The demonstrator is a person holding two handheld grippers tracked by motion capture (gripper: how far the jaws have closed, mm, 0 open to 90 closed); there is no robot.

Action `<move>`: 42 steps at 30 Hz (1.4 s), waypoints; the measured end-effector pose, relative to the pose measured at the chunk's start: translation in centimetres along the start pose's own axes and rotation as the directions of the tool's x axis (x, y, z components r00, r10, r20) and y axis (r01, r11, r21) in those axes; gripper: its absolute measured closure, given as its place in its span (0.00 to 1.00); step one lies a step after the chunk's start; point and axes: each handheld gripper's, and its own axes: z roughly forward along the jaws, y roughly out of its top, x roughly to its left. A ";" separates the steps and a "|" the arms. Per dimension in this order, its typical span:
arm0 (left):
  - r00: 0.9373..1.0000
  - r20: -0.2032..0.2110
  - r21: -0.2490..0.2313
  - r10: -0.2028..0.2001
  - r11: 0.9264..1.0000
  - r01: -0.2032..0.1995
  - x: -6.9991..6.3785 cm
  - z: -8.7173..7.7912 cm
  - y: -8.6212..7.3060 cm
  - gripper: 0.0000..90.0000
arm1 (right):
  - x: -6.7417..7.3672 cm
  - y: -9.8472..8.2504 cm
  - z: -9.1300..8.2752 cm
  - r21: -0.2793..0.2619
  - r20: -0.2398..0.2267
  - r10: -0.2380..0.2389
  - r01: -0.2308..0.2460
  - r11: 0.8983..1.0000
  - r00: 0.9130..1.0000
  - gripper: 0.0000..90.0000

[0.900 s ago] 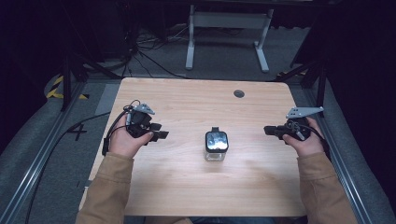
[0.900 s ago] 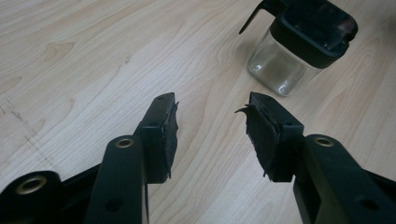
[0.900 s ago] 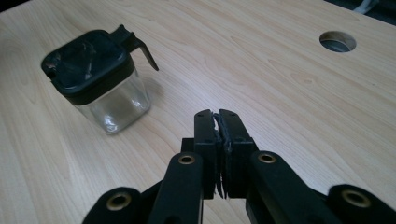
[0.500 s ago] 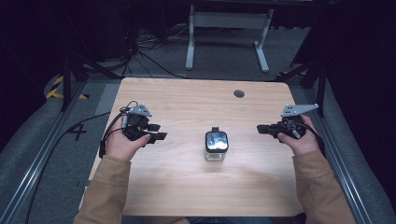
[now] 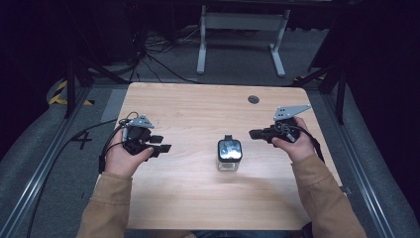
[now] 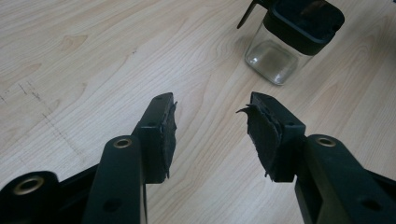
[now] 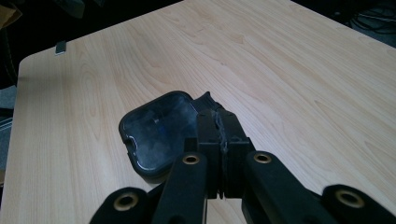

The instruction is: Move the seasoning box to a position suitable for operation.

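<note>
While the glass jar (image 5: 229, 154) with its black lid sits mid-tabletop (image 5: 198, 109), the left gripper (image 5: 159, 144) hovers beside it, jaws apart, and the right gripper (image 5: 253, 134) points in, jaws pressed together.

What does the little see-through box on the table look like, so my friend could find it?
Look at the middle of the wooden table, between the person's two hands. There stands a small clear jar with squarish sides. Its black lid with a see-through window sets it apart.
</note>
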 end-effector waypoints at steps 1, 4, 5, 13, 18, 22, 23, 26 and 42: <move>1.000 0.000 0.002 0.006 1.000 -0.006 0.0 0.0 0.0 0.57 | 0.0 0.2 0.6 -0.008 -0.004 0.003 -0.003 1.000 1.000 1.00; 1.000 0.008 0.000 0.011 1.000 -0.011 -0.2 0.3 0.0 0.58 | -0.2 0.3 1.4 -0.022 -0.014 0.012 -0.012 1.000 1.000 1.00; 1.000 0.008 -0.001 0.010 1.000 -0.010 -0.3 0.4 0.1 0.58 | -0.3 0.3 1.8 -0.021 -0.015 0.017 -0.017 1.000 1.000 1.00; 0.999 0.032 -0.008 0.012 1.000 -0.012 -0.5 1.1 0.3 0.61 | -0.8 0.6 4.8 0.013 -0.019 0.011 -0.011 1.000 1.000 1.00; 0.999 0.029 -0.003 0.026 1.000 -0.026 -0.7 1.3 0.4 0.60 | -0.7 0.8 6.1 0.024 -0.027 -0.022 0.023 0.999 0.999 1.00; 0.999 0.029 -0.006 0.020 1.000 -0.020 -0.8 1.4 0.3 0.60 | -0.8 0.6 6.8 0.038 -0.025 -0.023 0.024 0.999 0.999 1.00; 0.999 0.030 -0.008 0.021 1.000 -0.021 -0.9 1.3 0.3 0.60 | -0.8 0.6 6.8 0.038 -0.025 -0.023 0.024 0.999 0.999 1.00; 0.999 0.028 -0.001 0.024 1.000 -0.024 -1.0 1.2 0.2 0.60 | -1.1 0.5 7.1 0.035 -0.031 -0.018 0.020 0.999 0.999 1.00; 0.997 0.052 0.009 0.050 0.999 -0.050 -1.7 2.2 0.4 0.61 | -1.3 0.4 7.3 0.028 -0.039 -0.002 0.003 1.000 0.999 1.00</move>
